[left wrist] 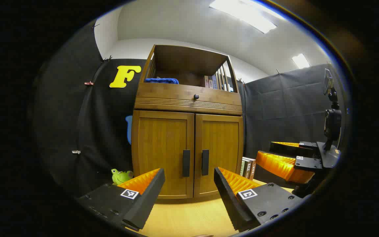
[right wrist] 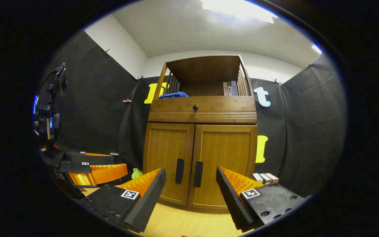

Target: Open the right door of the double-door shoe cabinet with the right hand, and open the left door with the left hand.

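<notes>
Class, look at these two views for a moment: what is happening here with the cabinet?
A person holds two grippers in front of a wooden shoe cabinet. Both the left door and the right door are shut, and neither handle is touched yet. The left gripper and the right gripper are both open and short of the doors, aimed at the two handles near the middle. A blue cloth and some books sit on the open shelf above.

Both views low, near, facing shoe cabinet (left wrist: 188, 131) front.
</notes>
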Demonstrator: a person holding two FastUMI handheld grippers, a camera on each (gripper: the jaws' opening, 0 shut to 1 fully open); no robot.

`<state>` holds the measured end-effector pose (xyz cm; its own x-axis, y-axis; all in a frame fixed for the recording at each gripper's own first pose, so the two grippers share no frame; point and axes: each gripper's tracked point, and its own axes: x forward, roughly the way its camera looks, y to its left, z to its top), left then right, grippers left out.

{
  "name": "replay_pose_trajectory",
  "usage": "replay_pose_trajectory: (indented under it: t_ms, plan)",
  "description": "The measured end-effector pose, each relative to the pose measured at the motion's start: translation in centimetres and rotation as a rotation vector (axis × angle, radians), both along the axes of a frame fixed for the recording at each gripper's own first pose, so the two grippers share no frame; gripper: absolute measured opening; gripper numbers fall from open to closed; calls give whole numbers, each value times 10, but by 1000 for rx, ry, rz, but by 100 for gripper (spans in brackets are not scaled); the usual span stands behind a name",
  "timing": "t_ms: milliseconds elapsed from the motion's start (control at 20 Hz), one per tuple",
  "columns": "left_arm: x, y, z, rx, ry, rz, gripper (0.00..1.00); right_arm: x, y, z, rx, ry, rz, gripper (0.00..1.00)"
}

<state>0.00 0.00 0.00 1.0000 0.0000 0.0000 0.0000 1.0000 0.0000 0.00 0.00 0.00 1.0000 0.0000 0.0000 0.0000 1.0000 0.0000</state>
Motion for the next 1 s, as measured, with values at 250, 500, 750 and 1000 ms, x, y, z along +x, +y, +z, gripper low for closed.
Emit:
replay_pose_trajectory:
  t_ms: [250,500,750,1000]
  plan:
    - [4,-12,-4,18,1,-31,94,3,-4,-7,28,19,8,96]
    - [9,-14,-4,5,-8,-40,94,9,-1,-10,12,22,16,96]
    - [9,-12,-4,7,-10,-48,94,20,5,-19,10,42,37,97]
    - [7,-6,-10,23,-2,-55,93,34,9,-25,17,38,43,96]
